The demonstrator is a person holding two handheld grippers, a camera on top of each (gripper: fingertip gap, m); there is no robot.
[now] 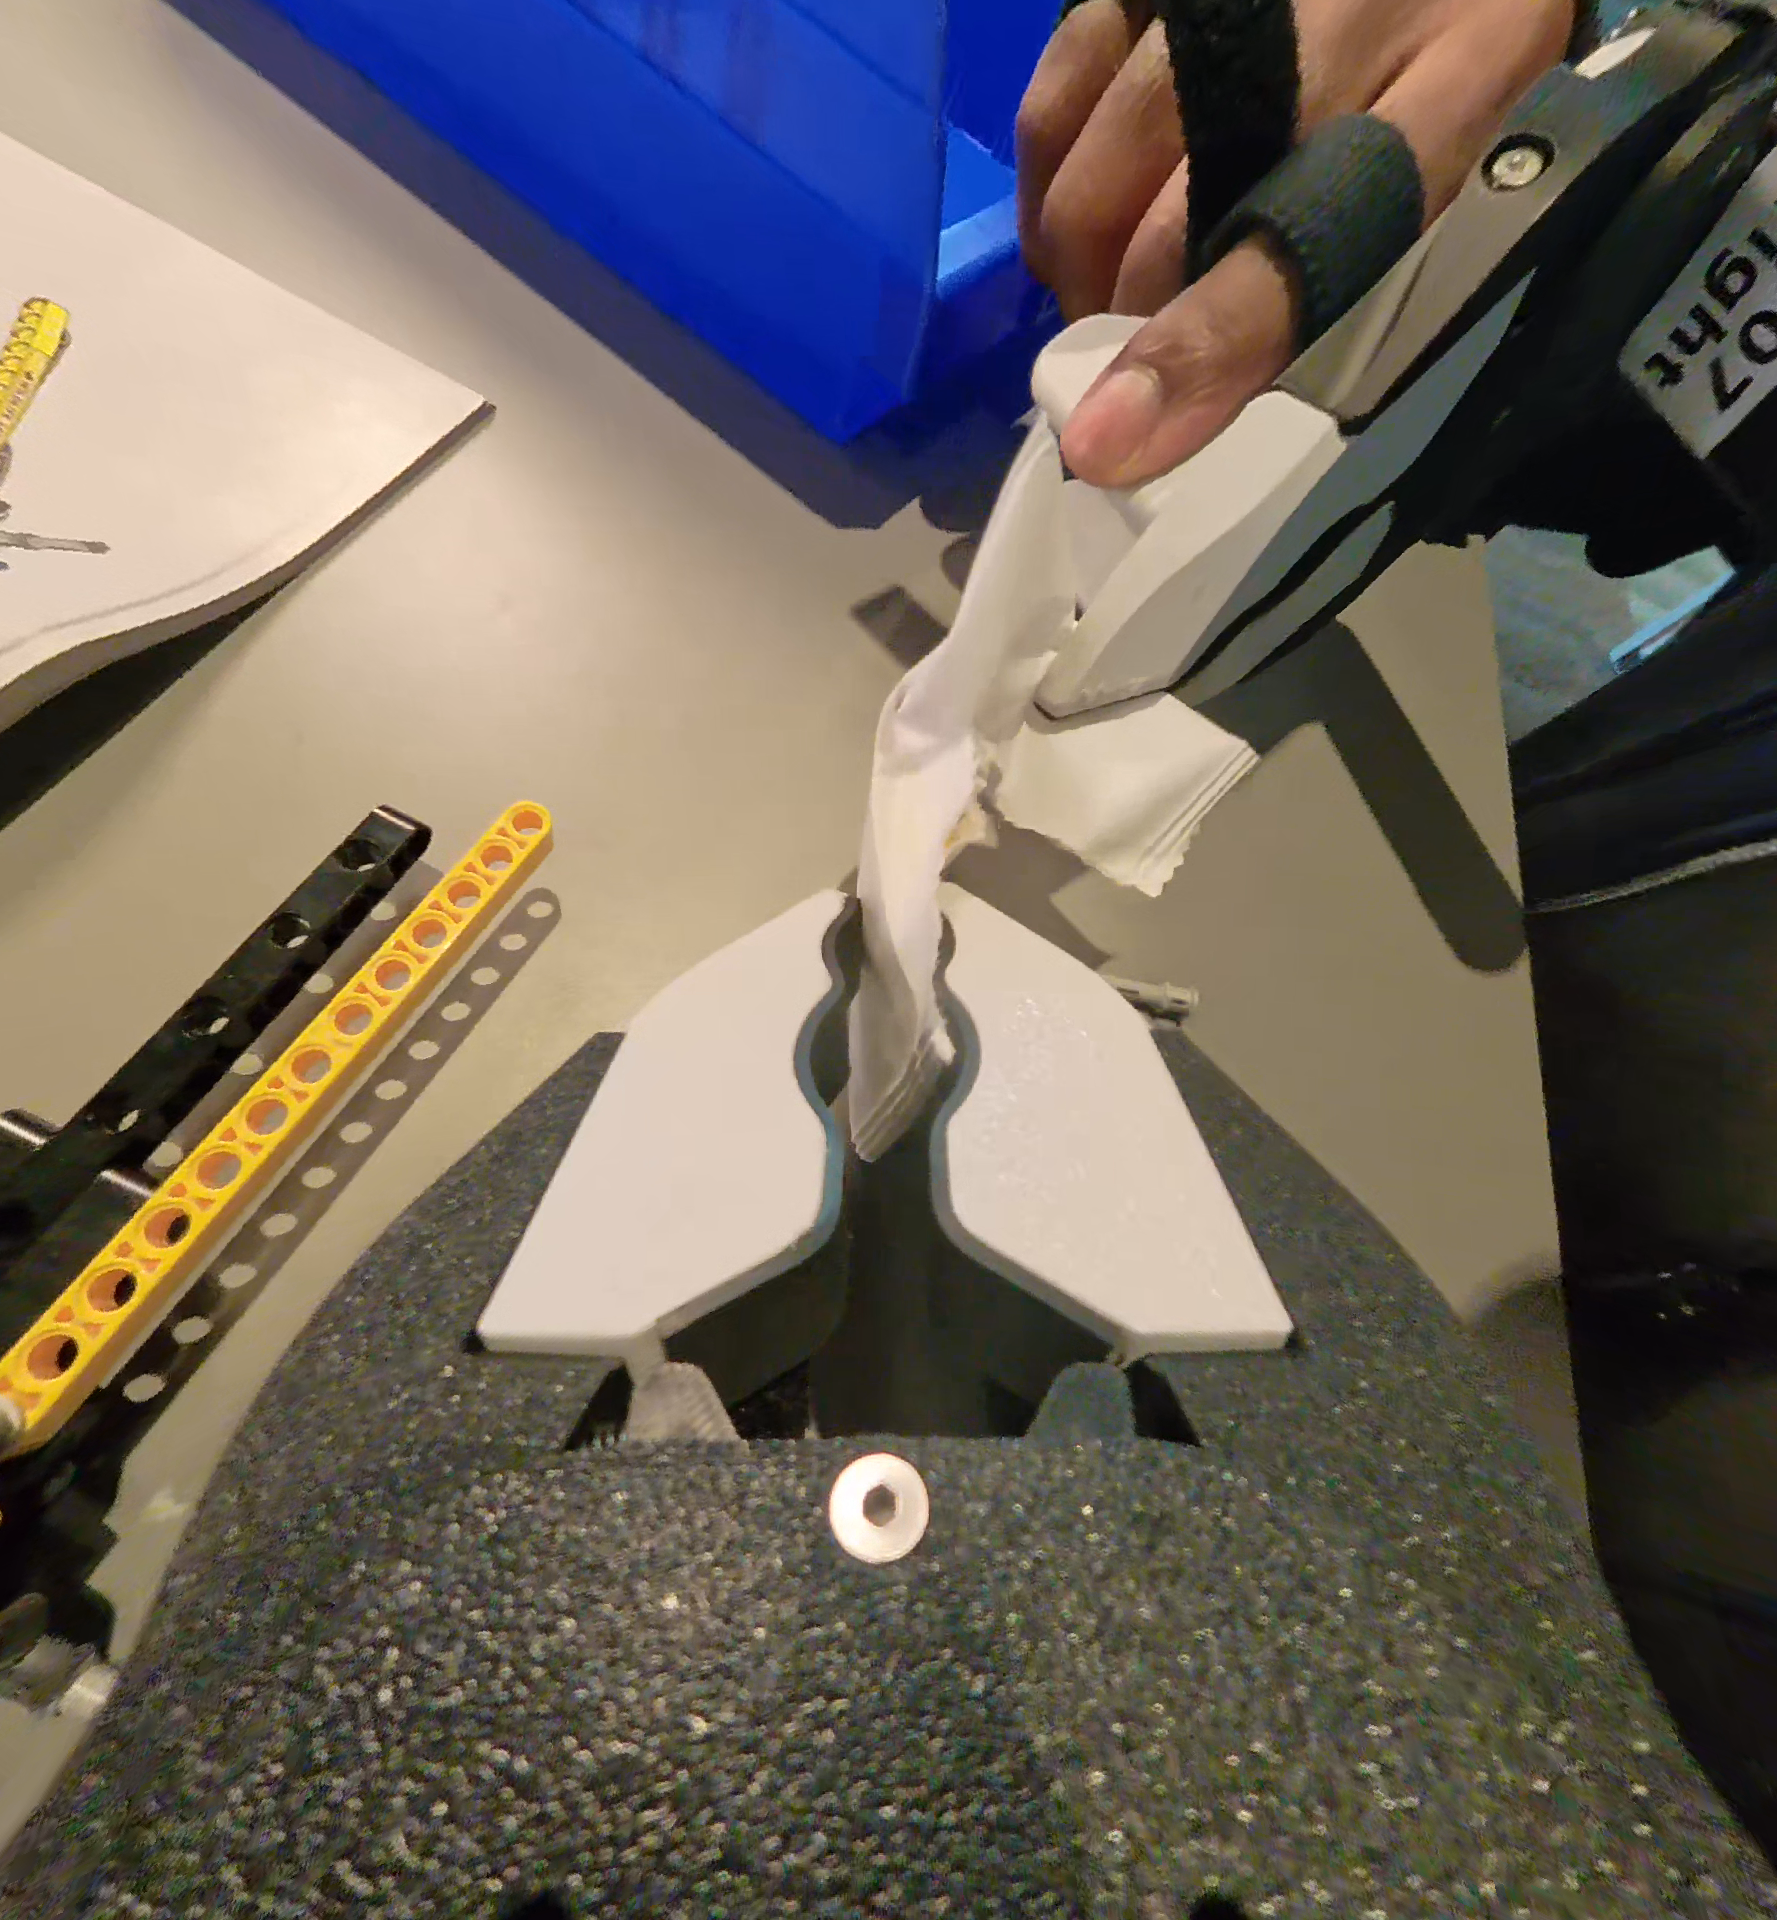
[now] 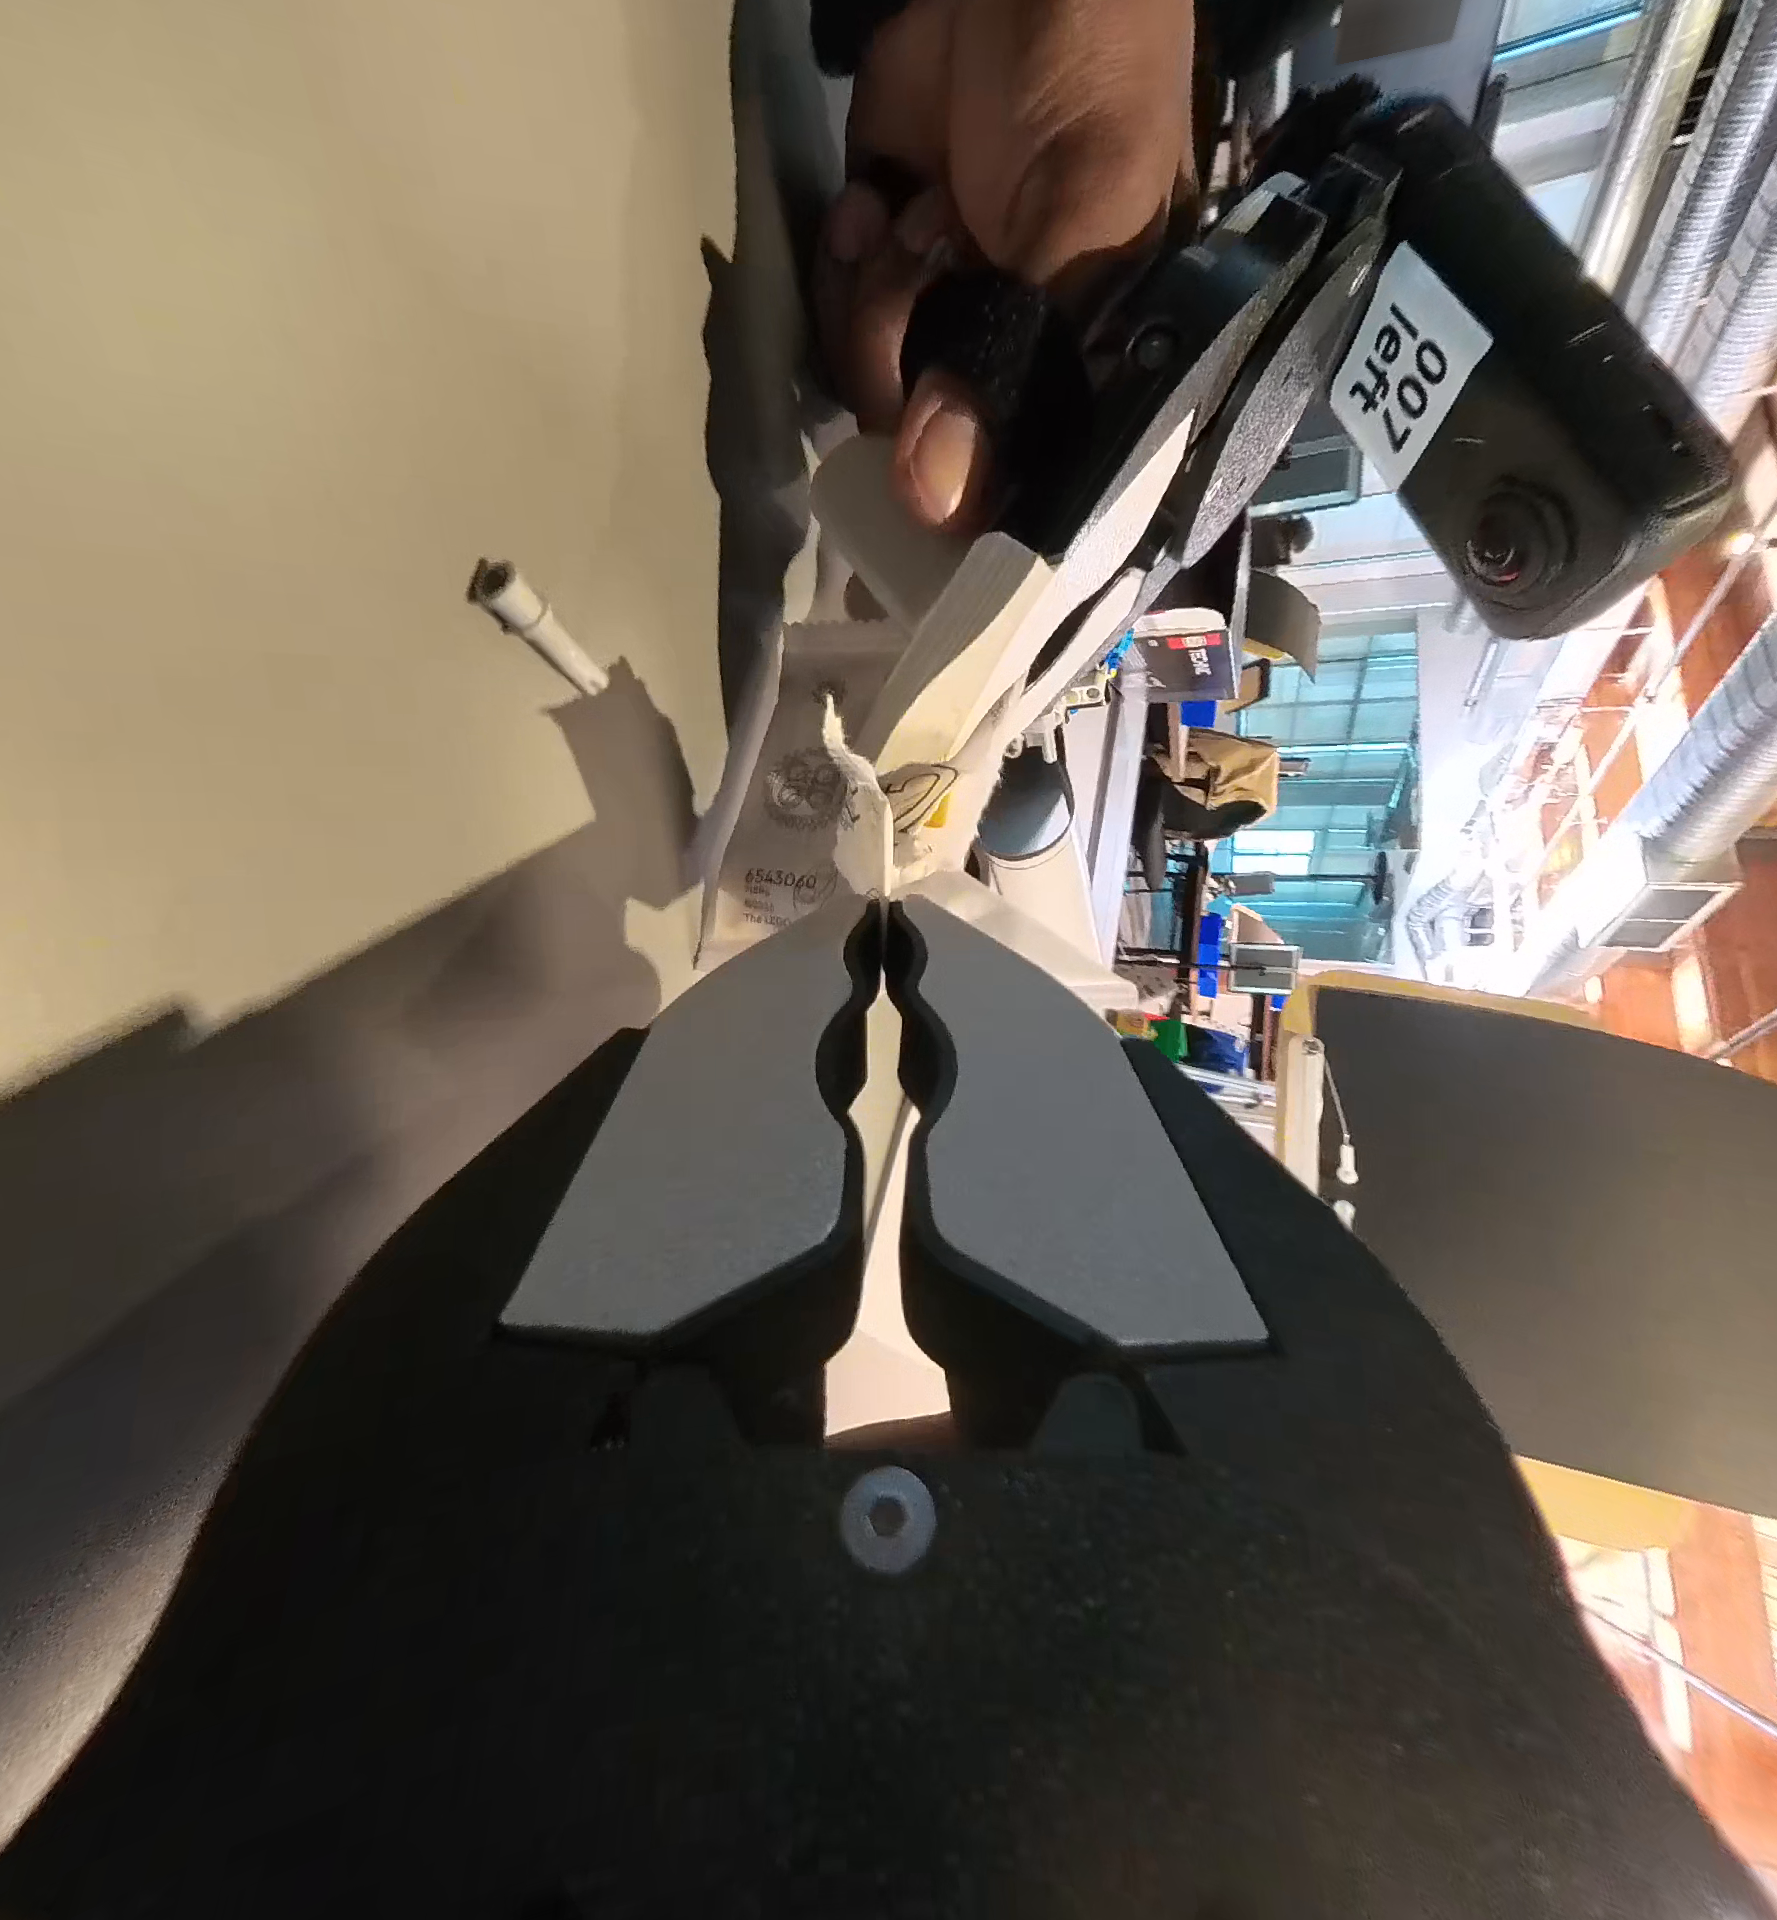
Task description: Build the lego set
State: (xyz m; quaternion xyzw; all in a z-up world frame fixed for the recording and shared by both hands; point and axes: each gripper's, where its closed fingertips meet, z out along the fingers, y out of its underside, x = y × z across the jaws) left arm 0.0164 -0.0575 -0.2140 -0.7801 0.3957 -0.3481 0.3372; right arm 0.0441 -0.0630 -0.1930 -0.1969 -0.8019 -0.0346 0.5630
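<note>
A white paper parts bag (image 1: 910, 821) is stretched and twisted between my two grippers above the table. My left gripper (image 1: 896, 920) is shut on its lower end. My right gripper (image 1: 1055, 681) comes in from the upper right and is shut on the upper part, where the paper is torn and crumpled. In the right wrist view my right gripper (image 2: 882, 914) pinches the bag (image 2: 790, 831) at its tips, and the left gripper (image 2: 951, 769) holds it just beyond. A long yellow beam (image 1: 271, 1112) and a black beam (image 1: 240, 997) lie at the left.
An instruction booklet (image 1: 157, 416) lies at the far left. A blue bin (image 1: 718, 187) stands at the back. A small grey pin (image 1: 1159, 992) lies on the table (image 1: 603, 675) beside the left gripper; it shows as a pale pin (image 2: 541, 623) in the right wrist view. More parts sit at the lower left.
</note>
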